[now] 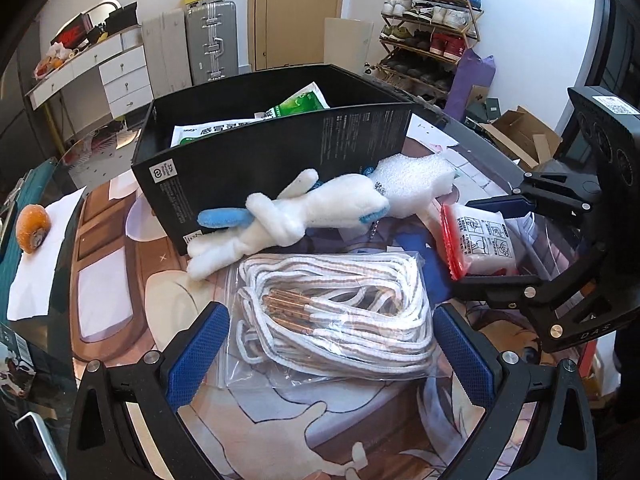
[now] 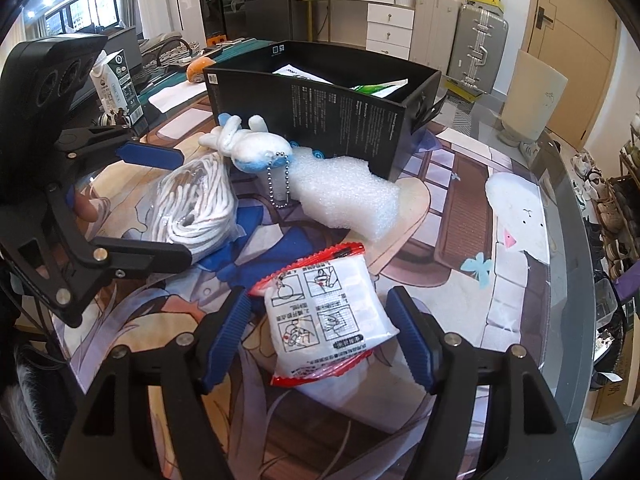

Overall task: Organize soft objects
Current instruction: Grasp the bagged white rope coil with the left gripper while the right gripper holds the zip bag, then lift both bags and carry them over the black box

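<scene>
In the left wrist view, the left gripper [image 1: 332, 354] is wide open at the bottom of the frame, with the bag of white laces [image 1: 336, 312] lying between its blue pads, not pinched. Above the bag, in the centre, the white plush toy [image 1: 288, 216] leans on the front wall of the black box [image 1: 272, 148], and the white foam piece [image 1: 412, 184] touches it on the right. In the right wrist view, the right gripper [image 2: 318, 338] is also open, its fingers on both sides of the red-edged packet [image 2: 324, 316], small gaps left at each side. To the right of the packet the table mat [image 2: 460, 208] is free up to the round table edge.
</scene>
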The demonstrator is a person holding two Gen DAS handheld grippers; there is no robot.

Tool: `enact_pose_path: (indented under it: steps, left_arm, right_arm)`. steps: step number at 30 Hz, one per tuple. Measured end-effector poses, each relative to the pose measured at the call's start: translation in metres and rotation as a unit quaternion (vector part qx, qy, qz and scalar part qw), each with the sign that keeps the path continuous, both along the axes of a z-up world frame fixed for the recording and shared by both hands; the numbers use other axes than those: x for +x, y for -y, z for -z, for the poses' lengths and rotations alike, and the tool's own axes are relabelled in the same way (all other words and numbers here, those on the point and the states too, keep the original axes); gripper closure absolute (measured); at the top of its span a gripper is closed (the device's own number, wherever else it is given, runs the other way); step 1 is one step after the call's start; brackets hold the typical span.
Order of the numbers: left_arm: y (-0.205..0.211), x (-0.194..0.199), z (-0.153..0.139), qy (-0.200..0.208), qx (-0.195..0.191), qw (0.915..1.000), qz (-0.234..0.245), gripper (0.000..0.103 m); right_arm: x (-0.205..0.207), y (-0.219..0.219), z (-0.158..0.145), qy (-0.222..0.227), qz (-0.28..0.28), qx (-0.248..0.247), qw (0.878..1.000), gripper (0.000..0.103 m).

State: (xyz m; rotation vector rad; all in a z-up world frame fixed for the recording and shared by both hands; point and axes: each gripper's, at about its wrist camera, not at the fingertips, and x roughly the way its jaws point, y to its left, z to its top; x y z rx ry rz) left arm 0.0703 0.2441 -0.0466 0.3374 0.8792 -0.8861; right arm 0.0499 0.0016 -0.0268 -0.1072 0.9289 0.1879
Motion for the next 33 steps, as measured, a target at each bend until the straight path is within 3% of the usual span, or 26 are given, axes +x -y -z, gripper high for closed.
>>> enact_pose_path:
  steps: [6, 14, 19, 33]
  left_arm:
    - [0.002, 0.005, 0.005, -0.012, 0.004, 0.9999, -0.008, 0.000]
    - [0.019, -0.001, 0.010, 0.019, 0.046, 0.9986, -0.016, 0.001]
    - [0.022, -0.001, 0.012, 0.020, 0.043, 0.9987, -0.021, 0.001]
    - [0.005, -0.005, 0.003, 0.034, 0.010, 0.9993, -0.012, 0.022]
  right_arm:
    - [0.000, 0.000, 0.000, 0.000, 0.000, -0.001, 1.000, 0.030]
    - [0.000, 0.000, 0.000, 0.000, 0.000, -0.001, 1.000, 0.030]
    - [0.000, 0.000, 0.000, 0.000, 0.000, -0.001, 1.000, 0.030]
    - [0.000, -0.001, 0.001, 0.001, -0.004, 0.000, 1.000, 0.031]
